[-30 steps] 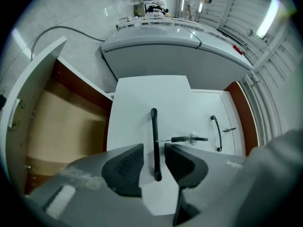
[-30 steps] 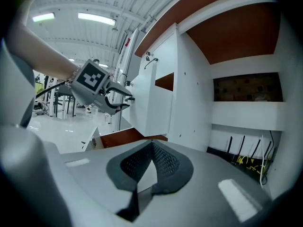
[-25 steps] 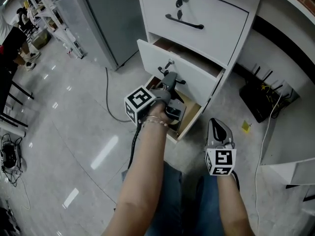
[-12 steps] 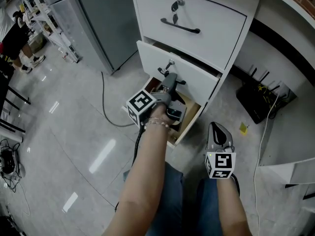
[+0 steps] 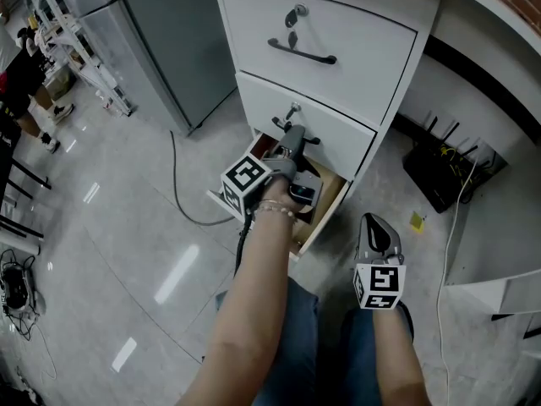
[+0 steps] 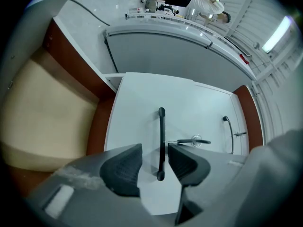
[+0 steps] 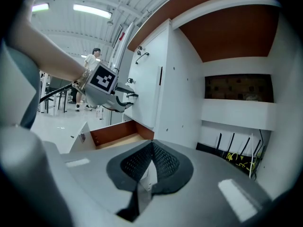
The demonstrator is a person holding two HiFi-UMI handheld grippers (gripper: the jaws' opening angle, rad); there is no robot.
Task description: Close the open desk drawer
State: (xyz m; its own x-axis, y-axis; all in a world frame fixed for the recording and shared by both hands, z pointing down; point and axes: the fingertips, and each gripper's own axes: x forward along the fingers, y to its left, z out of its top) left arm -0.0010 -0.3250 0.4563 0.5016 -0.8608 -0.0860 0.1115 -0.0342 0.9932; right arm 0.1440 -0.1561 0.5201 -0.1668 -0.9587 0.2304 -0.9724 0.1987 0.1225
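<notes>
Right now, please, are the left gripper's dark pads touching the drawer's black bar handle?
Apart: left gripper view shows jaws just opened, white gaps either side of the handle between pads.

Middle drawer front (image 5: 308, 129): smooth white, satin finish. Handle (image 6: 161, 126): slim black bar, matt. Key (image 6: 195, 140): bright metal. Lowest drawer (image 6: 47, 112): pale wood-look bottom panel, red-brown sides. Left tongs (image 6: 155, 154): matt grey plastic shell; black pads (image 6: 124, 167), finely ribbed, rubber-like. Right tongs (image 7: 151, 149): the same materials. Floor (image 5: 110, 218): grey, glossy, mirroring the ceiling lamps.
</notes>
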